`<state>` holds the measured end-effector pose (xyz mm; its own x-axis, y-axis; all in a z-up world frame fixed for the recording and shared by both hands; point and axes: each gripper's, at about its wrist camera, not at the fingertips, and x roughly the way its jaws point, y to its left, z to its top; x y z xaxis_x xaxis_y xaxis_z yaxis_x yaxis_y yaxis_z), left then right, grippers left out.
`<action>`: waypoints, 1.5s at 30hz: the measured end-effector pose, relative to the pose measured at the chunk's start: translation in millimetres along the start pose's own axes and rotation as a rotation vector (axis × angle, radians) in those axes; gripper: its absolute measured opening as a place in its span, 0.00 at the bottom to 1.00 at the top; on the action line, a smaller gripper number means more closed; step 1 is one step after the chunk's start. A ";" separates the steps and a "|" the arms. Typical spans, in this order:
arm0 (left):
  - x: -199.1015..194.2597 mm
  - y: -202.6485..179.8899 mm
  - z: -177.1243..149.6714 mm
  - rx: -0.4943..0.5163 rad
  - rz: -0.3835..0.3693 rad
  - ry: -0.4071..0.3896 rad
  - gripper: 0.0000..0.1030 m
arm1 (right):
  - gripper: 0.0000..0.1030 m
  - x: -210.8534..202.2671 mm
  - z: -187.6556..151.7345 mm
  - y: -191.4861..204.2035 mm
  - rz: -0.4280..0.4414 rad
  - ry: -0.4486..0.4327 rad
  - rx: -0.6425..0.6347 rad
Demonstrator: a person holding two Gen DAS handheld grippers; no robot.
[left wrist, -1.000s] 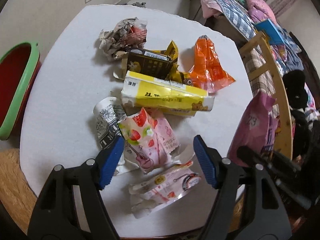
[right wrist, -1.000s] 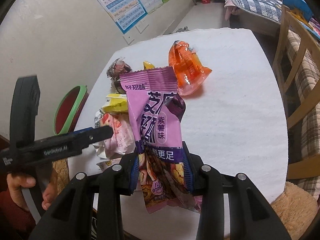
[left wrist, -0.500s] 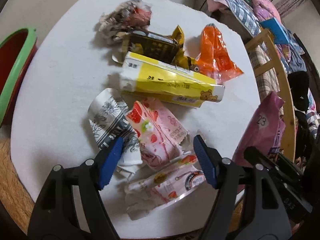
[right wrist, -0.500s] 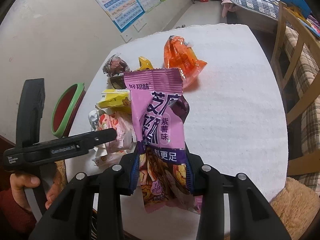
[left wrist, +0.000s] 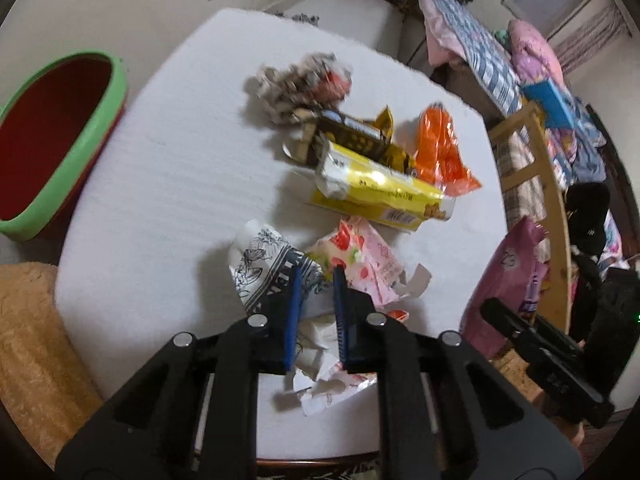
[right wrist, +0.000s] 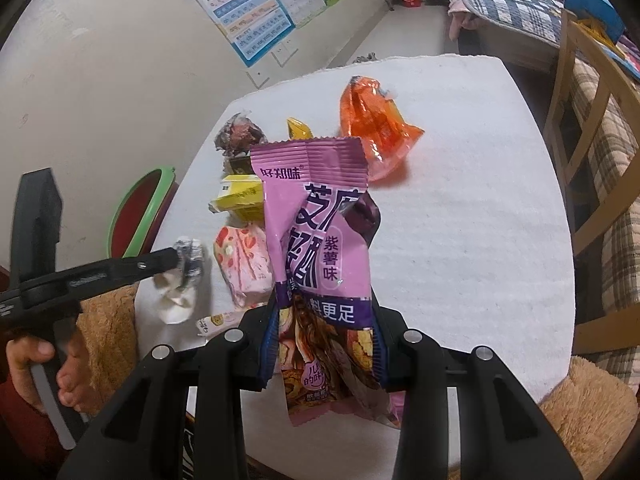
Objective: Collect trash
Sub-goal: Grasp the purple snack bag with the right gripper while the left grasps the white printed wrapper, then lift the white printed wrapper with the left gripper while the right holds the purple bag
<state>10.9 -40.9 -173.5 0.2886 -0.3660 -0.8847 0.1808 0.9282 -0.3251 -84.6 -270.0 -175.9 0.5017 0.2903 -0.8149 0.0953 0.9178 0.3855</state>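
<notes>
White round table [left wrist: 168, 184] bears snack litter; left gripper [left wrist: 316, 312] jaws closing on a crumpled black-and-white patterned paper cup [left wrist: 264, 268] at six o'clock, right gripper [right wrist: 324, 344] clamps a purple foil snack bag [right wrist: 316, 216].

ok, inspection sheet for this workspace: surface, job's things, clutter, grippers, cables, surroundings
Surface: white table, trash in its middle.
Job's things: purple snack bag; black-and-white wrapper; pink strawberry wrapper; yellow box; orange wrapper; crumpled paper; red basin with green rim beside the table.
Clutter: nothing seen beyond the trash.
Grippers: left gripper closing, fingers on the black-and-white wrapper; right gripper shut on the purple snack bag.
Cables: nothing seen.
Surroundings: wooden chair, bed, wall poster.
</notes>
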 end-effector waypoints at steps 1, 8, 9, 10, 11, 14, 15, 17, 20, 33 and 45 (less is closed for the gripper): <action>-2.3 2.1 0.8 -0.007 -0.001 -0.007 0.14 | 0.36 0.7 0.6 1.3 -0.002 0.002 -0.004; -12.5 16.0 3.6 -0.031 0.006 -0.034 0.14 | 0.36 3.2 2.2 9.3 -0.008 0.007 -0.013; -13.0 18.0 3.4 -0.024 0.022 -0.043 0.14 | 0.36 4.6 2.0 10.3 -0.014 0.012 -0.018; -12.5 20.2 3.0 -0.021 0.031 -0.044 0.14 | 0.36 5.7 1.7 11.4 -0.026 0.016 -0.025; -11.4 22.4 2.6 -0.018 0.038 -0.042 0.14 | 0.36 5.8 1.4 12.8 -0.033 0.016 -0.029; -3.2 29.1 -0.2 -0.017 0.053 -0.016 0.14 | 0.36 4.7 -0.2 14.2 -0.043 0.010 -0.028; -0.4 30.7 -1.6 -0.016 0.060 -0.006 0.14 | 0.36 4.6 -0.7 14.4 -0.043 0.009 -0.026; 3.8 35.0 -5.7 -0.015 0.072 0.008 0.14 | 0.36 5.3 -1.7 14.5 -0.043 0.011 -0.021; 10.8 42.4 -13.3 -0.027 0.070 0.038 0.15 | 0.36 7.2 -2.1 15.0 -0.042 0.018 -0.024; -12.6 60.1 -18.8 -0.096 0.080 -0.007 0.52 | 0.36 -0.8 -1.7 19.1 -0.023 -0.016 -0.028; 11.3 60.3 -26.4 -0.106 0.025 0.085 0.52 | 0.36 9.7 -2.6 27.6 -0.023 0.011 -0.047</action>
<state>0.2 12.7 -211.9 0.2105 -0.3398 -0.9166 0.0725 0.9405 -0.3320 -79.3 -241.1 -174.3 0.4901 0.2714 -0.8284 0.0662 0.9359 0.3459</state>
